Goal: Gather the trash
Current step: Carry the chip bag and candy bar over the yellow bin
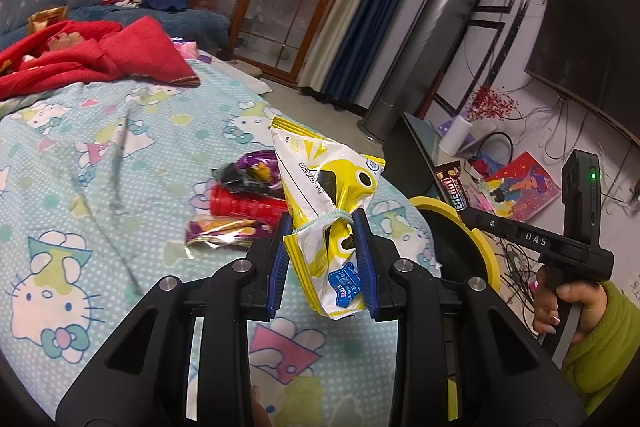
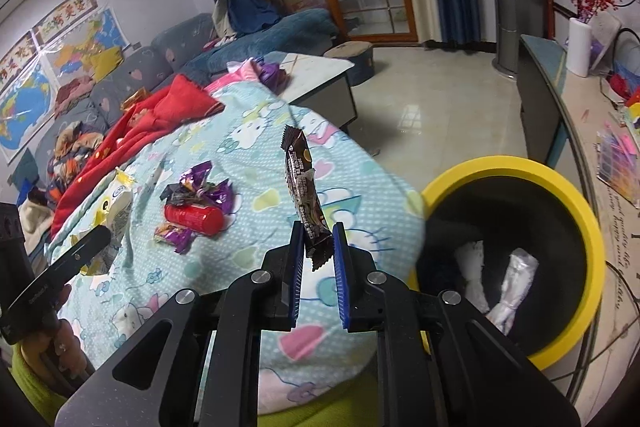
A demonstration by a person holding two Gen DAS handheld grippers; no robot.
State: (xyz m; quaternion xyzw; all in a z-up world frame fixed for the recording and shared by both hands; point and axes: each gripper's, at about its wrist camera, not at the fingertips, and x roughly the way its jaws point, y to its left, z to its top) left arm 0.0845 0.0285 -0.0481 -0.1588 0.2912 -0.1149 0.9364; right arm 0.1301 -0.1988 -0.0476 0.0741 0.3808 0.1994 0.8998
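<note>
Yellow bag (image 1: 326, 203) between tool (image 1: 325, 227) pads (lifted)

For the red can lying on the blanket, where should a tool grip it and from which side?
Grip the red can across the middle of its body, coming down from above with the fingers straddling its width. It lies on its side on the blanket, with purple wrappers against its far side and one at its near side, so the top is freest.

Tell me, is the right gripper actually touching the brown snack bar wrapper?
Touching. In the right wrist view the right gripper has both blue pads pressed against the brown wrapper's lower end, holding it upright.
</note>
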